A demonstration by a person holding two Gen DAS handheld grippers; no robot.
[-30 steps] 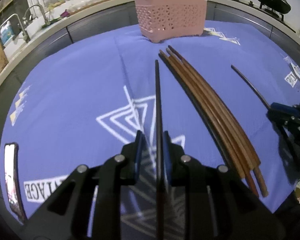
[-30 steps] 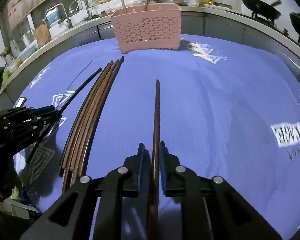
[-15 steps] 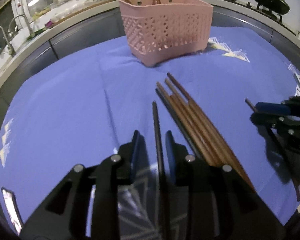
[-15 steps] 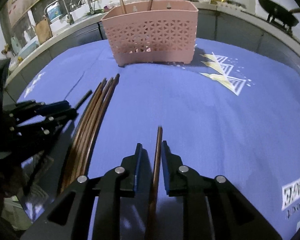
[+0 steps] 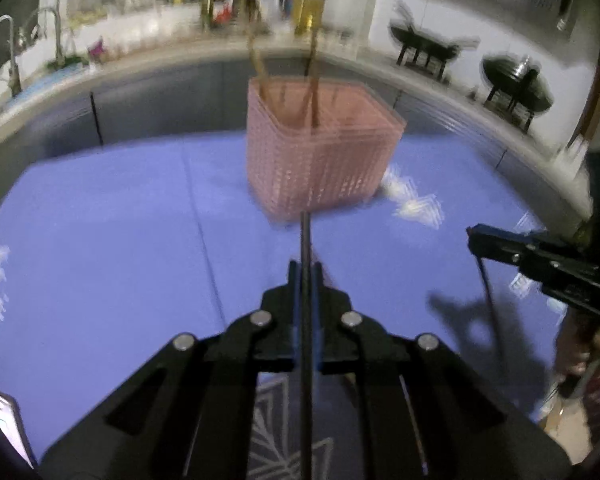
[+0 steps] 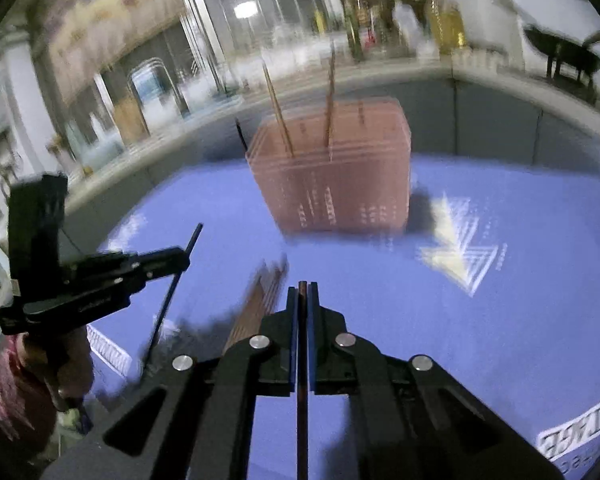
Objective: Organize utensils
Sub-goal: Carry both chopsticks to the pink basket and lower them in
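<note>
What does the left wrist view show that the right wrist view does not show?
Only the left wrist view: the left gripper shut on a black chopstick, and a lit phone at the cloth's edge. Only the right wrist view: the right gripper shut on a brown chopstick, and the brown chopstick bundle on the cloth. Both: the pink basket holding chopsticks, and the blue cloth.

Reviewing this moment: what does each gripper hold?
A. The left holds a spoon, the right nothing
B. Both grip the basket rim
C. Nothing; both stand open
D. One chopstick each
D: the left gripper is shut on a dark chopstick and the right gripper on a brown chopstick, both short of the pink basket.
</note>
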